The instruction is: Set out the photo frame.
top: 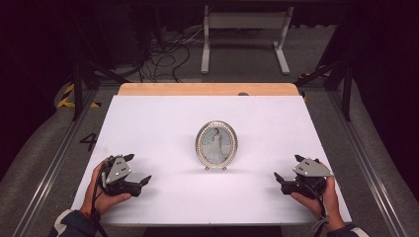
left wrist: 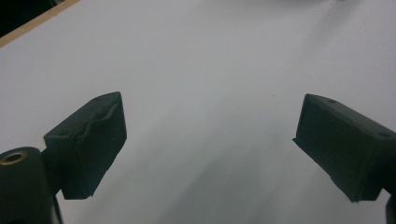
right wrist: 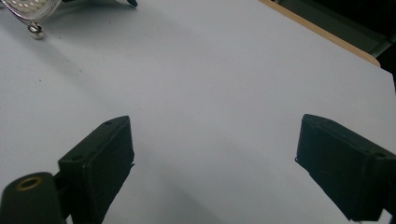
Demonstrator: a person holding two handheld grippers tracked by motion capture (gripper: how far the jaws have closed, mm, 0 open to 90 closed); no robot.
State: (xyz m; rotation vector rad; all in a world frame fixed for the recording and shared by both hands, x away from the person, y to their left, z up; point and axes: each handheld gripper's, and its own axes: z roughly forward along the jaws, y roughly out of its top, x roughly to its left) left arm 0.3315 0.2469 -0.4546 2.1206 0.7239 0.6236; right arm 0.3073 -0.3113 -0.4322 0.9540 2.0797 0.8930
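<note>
Upright on its small feet, the oval photo frame stands near the middle of the white table, facing the person, probably so either side can reach it. Well apart from it, the left gripper and right gripper rest low at the near corners, jaws spread wide and empty.

Bright, evenly lit table; dark surroundings; soft shadows; blurred near jaws
</note>
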